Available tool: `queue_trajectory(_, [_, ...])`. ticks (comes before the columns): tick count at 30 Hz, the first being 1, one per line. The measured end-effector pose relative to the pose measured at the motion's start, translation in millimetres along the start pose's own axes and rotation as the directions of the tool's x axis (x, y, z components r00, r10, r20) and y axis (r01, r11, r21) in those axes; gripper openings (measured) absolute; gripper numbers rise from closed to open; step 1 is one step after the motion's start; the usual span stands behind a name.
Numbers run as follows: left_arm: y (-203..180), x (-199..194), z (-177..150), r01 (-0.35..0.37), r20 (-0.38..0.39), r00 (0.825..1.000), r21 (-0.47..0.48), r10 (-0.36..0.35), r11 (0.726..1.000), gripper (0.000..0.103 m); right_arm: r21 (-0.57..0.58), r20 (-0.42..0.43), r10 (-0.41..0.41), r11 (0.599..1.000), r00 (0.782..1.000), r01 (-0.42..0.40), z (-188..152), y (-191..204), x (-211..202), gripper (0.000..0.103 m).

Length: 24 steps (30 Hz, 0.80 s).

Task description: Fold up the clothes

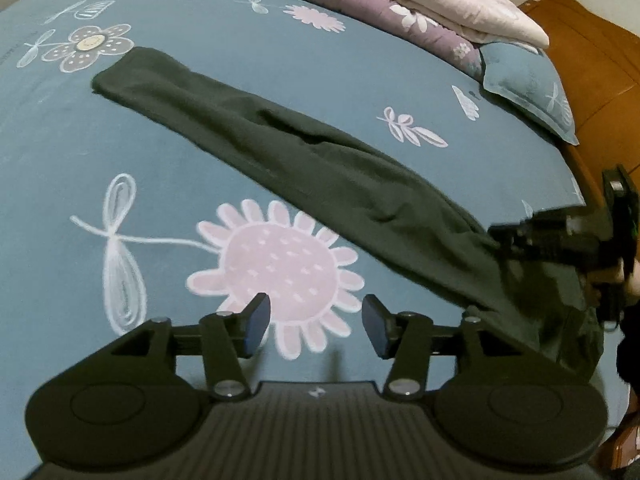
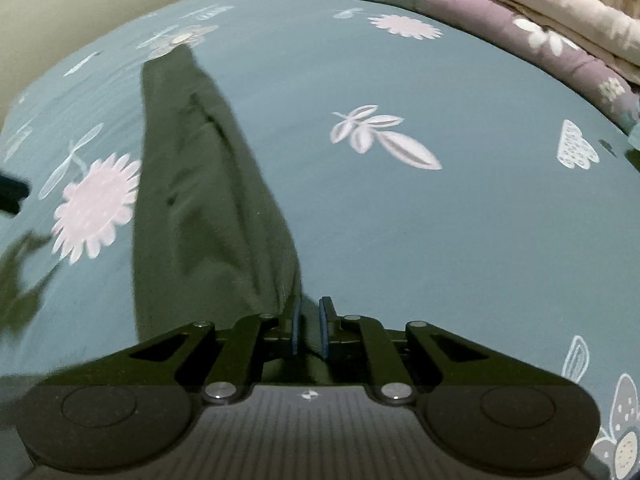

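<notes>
Right hand-held gripper [image 2: 308, 326] pinches the dark garment [image 1: 320, 168]; only the left view shows the left hand-held gripper [image 1: 316, 326] gaping, empty.

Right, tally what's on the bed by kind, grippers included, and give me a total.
Dark green garment: 1
Folded quilts: 2
Pillow: 1
Grippers: 2, left gripper and right gripper
Total: 6

I find no words, numbers or brand names I can read in either wrist view. The only mark is a small pale emblem [image 1: 316, 392] on the ribbed black housing [image 1: 320, 432] behind each set of tongs, too small to make out.
</notes>
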<state>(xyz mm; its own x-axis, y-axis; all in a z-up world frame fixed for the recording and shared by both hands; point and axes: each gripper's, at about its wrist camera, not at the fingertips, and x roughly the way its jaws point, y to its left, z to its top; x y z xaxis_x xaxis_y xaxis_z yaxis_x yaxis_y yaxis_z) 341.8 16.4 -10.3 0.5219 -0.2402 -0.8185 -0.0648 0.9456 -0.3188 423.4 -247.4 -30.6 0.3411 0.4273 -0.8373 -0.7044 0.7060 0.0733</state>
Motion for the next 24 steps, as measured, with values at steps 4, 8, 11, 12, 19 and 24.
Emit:
queue_trajectory(4, [-32,28,19,0.04,-0.023,0.999,0.064,-0.039,0.997,0.051,-0.024,0.021,-0.003,1.0,1.0,0.004,-14,11,1,0.012])
queue_trajectory(8, [-76,54,38,0.125,-0.004,0.992,0.173,-0.127,0.977,0.051,-0.067,0.066,-0.058,0.996,0.996,0.062,-28,26,-4,0.013])
queue_trajectory(11, [-90,82,45,0.16,-0.024,0.987,0.183,-0.158,0.97,0.05,-0.077,0.071,-0.063,0.995,0.995,0.069,-34,29,-3,0.014])
queue_trajectory(12, [-95,92,47,0.171,-0.032,0.985,0.184,-0.168,0.968,0.05,-0.077,0.072,-0.063,0.995,0.995,0.068,-35,29,-3,0.014])
queue_trajectory(19, [-85,120,25,0.143,-0.101,0.986,0.137,-0.13,0.98,0.05,-0.061,0.14,-0.004,0.998,0.99,0.013,-26,13,-31,0.019])
queue_trajectory(24, [-80,117,20,0.152,-0.092,0.986,0.116,-0.141,0.982,0.051,-0.014,0.202,-0.039,0.999,0.979,0.043,-8,-25,-41,0.028])
